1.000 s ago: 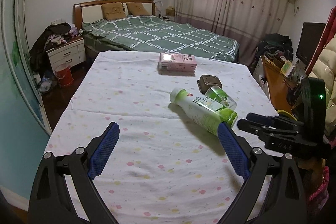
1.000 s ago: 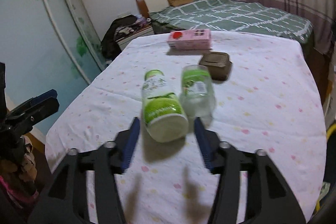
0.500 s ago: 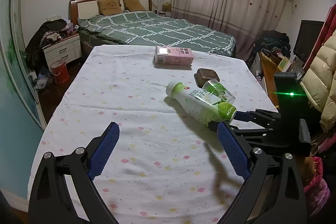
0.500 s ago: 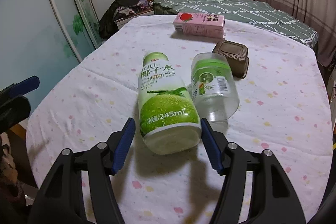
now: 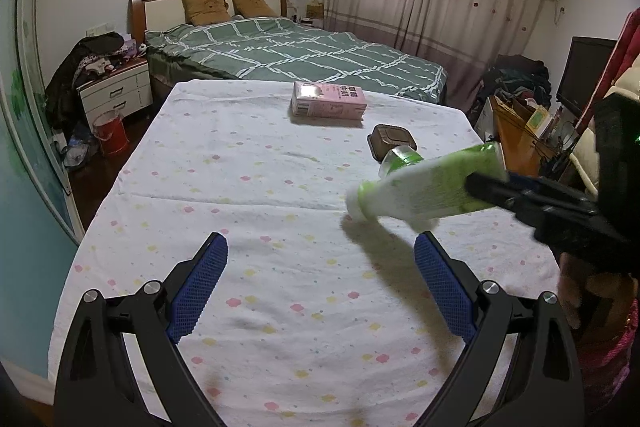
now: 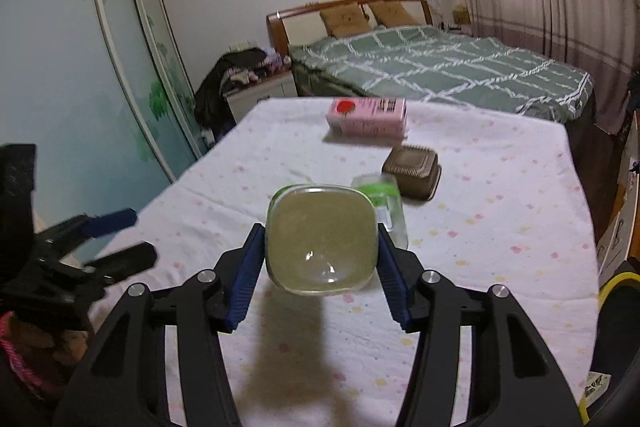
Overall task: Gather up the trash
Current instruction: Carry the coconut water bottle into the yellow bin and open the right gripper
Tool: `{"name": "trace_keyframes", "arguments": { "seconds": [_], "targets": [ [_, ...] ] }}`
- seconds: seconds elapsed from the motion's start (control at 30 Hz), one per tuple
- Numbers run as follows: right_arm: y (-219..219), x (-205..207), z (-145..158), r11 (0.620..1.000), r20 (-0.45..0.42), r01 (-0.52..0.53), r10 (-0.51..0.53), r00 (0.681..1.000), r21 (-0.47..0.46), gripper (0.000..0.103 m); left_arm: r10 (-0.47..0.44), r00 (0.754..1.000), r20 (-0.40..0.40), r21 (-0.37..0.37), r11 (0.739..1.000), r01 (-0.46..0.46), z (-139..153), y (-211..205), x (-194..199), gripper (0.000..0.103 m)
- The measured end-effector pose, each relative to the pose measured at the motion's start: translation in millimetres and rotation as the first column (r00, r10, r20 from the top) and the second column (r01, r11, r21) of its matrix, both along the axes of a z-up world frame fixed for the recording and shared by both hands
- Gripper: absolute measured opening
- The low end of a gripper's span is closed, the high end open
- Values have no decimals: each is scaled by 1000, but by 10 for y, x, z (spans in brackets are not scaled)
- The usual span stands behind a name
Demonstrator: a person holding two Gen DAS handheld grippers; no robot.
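While clamping the green-and-white bottle (image 6: 322, 239) between both blue pads, right gripper (image 6: 320, 263) holding it off the flowered tablecloth (image 5: 248, 195) at centre frame, jaws just having been closing onto it. Left gripper (image 5: 320, 287) hanging wide apart over bare cloth at lower frame, gripping nothing. Lying beyond: clear bottle (image 6: 384, 199), brown container (image 6: 412, 167), pink carton (image 6: 366, 117) toward upper centre.
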State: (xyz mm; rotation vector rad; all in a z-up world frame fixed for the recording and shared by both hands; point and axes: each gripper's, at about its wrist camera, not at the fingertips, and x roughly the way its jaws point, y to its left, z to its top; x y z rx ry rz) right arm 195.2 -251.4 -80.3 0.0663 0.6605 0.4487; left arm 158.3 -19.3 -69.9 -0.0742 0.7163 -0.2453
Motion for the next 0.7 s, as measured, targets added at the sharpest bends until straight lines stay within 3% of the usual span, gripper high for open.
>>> {"name": "trace_keyframes", "arguments": {
  "seconds": [0.17, 0.37, 0.7],
  "targets": [
    [-38, -187, 207, 1000, 42, 2, -2, 999, 0, 51, -5, 1000, -1, 3, 1000, 5, -5, -25, -3, 93],
    [-95, -306, 261, 1000, 32, 14, -14, 999, -10, 50, -22, 1000, -1, 8, 1000, 23, -14, -66, -10, 93],
    [-424, -485, 388, 995, 62, 80, -84, 995, 62, 50, -92, 996, 10, 48, 995, 92, 20, -277, 56, 93]
  ]
}}
